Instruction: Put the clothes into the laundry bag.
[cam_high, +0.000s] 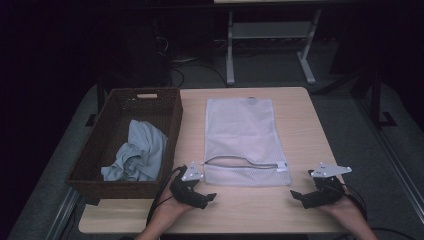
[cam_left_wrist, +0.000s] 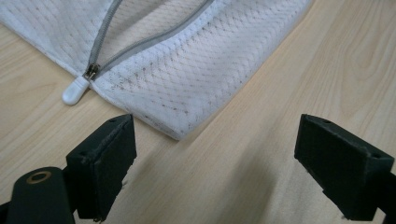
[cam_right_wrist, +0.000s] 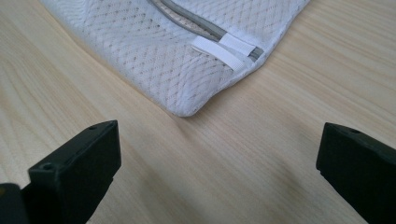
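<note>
Right now a white mesh laundry bag is lying flat at the middle of the desk, its zippered end pointing toward six o'clock, where the person is sitting. It is looking light, limp and thin, so it will probably be sagging and folding as soon as one edge is lifted; the open weave should be giving the pads some bite rather than slipping. The grey zipper is standing partly open, with its white pull tab lying on the wood at the bag's near-left corner. A sensible hold, I am judging, would be pinching the fabric at the two near corners, or taking the pull tab and the white end tab at the zipper's far end. The left claw is hovering at about seven o'clock from the bag, jaws standing wide apart, holding nothing and touching nothing. The right claw is hovering at about five o'clock, equally wide and empty. A brown wicker basket is sitting at nine o'clock from the bag, holding a crumpled pale blue cloth.
</note>
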